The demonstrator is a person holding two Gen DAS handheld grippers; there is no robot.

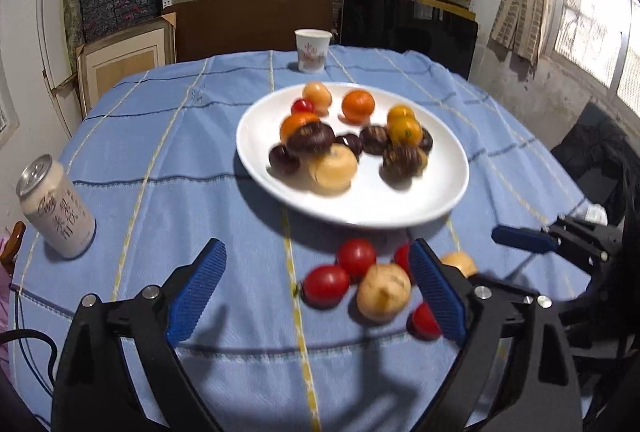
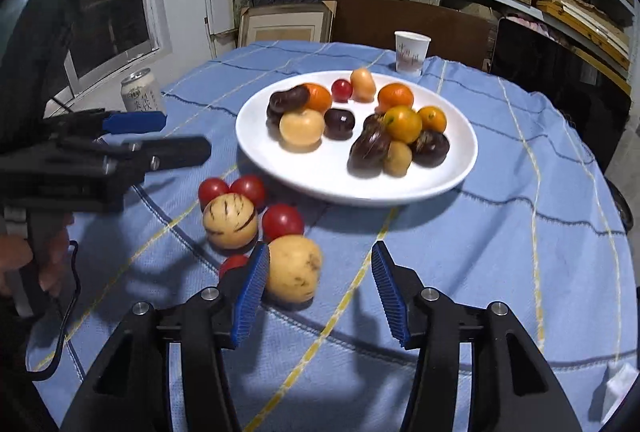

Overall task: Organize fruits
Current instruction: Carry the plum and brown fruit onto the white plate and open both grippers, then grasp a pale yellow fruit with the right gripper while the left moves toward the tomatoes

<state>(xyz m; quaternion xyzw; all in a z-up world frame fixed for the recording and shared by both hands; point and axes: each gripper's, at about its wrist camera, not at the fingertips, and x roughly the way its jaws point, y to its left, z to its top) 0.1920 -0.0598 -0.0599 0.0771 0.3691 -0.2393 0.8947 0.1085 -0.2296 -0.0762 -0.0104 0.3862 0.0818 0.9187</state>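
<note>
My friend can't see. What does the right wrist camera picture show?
An open right gripper hovers beside a yellow fruit on a blue tablecloth, near red tomatoes and a white plate piled with fruit.

Both handheld tools are showing the same build: the left gripper (image 1: 316,288) and right gripper (image 2: 316,296) are wearing matte black plastic linkage arms with triangular cut-outs, round silver screws (image 2: 208,293) at the pivots, and ribbed blue pads (image 1: 196,292). A thin black cable (image 2: 64,316) is trailing below the left tool's pistol-style grip.
</note>
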